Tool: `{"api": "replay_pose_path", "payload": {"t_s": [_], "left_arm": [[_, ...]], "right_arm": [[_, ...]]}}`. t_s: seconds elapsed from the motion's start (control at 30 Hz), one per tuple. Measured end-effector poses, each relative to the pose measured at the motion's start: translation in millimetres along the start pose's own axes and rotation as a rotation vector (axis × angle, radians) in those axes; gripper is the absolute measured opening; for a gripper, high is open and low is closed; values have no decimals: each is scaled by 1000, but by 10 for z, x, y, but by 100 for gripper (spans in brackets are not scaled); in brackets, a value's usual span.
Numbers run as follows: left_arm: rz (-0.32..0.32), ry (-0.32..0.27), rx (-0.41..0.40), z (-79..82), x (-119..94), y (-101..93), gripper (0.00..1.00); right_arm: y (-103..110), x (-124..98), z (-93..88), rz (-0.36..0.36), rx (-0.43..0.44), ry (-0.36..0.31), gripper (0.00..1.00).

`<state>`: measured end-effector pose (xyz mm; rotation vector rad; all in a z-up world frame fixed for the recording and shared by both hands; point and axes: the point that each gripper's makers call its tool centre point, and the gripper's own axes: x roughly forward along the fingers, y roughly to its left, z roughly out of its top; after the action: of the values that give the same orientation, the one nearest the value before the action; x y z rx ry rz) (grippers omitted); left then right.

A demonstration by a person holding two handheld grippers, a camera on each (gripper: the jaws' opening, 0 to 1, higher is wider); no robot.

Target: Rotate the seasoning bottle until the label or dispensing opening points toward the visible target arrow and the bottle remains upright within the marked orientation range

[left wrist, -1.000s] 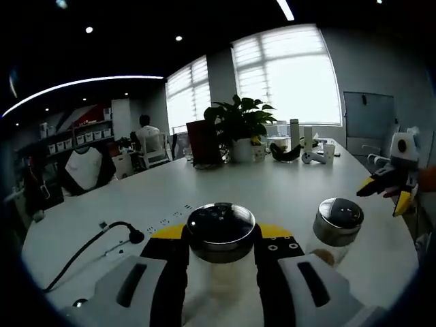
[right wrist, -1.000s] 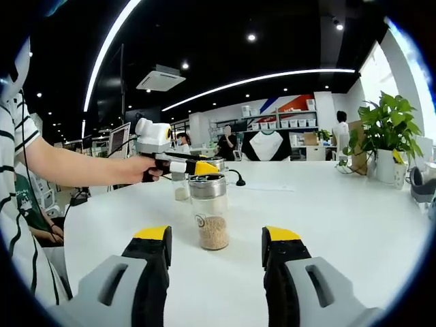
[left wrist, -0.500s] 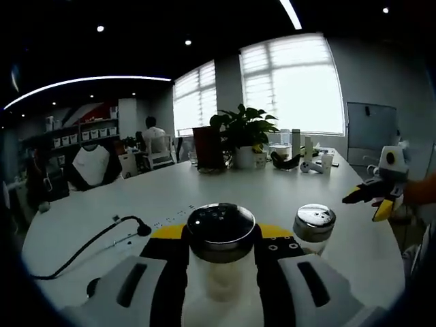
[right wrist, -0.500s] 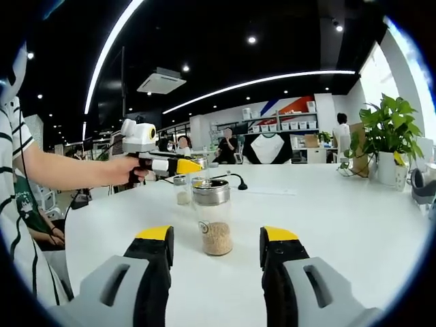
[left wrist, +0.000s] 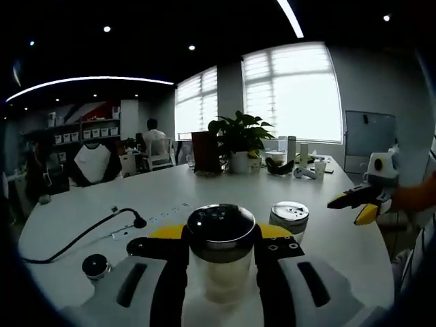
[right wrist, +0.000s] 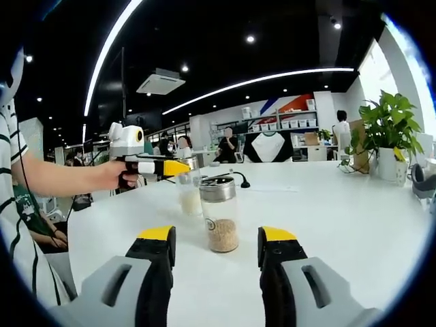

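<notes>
My left gripper [left wrist: 221, 236] is shut on a clear seasoning bottle [left wrist: 221, 225] with a perforated metal lid, held upright between its jaws. In the right gripper view that left gripper [right wrist: 178, 167] holds the pale-filled bottle [right wrist: 189, 197] just left of a second bottle. This second bottle [right wrist: 219, 216], metal-capped with tan grains in its lower part, stands on the white table [right wrist: 340, 225]; the same second bottle [left wrist: 289, 216] appears right of the held one. My right gripper [right wrist: 216, 237] is open in front of the grain bottle, not touching it. The right gripper [left wrist: 353, 208] hovers at the table's right side.
A black cable with a small microphone head [left wrist: 138, 221] lies on the table to the left. A small round black knob [left wrist: 95, 266] sits near the left edge. A potted plant [left wrist: 238, 136] and desk items stand at the far end. A person's forearm [right wrist: 61, 177] reaches in.
The left gripper has swung with its bottle, so the grain bottle sits nearer the middle of its view. In the right gripper view it has slid left from behind the grain bottle. The right gripper stays open.
</notes>
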<state>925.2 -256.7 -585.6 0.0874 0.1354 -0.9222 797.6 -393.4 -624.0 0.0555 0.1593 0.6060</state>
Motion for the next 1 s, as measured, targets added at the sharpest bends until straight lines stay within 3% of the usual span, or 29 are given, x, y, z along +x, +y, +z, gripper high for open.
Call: {"api": "replay_pose_path", "payload": {"t_s": [0.4,1.0], "left_arm": [[8,-15,-39,-109,-124,-100,39],[-19,-18,-18,-192,-126,-252,39]], "right_arm": [[33,-13,-5,3,3,-3,47],[28,-14,12,3,0,-7,46]]}}
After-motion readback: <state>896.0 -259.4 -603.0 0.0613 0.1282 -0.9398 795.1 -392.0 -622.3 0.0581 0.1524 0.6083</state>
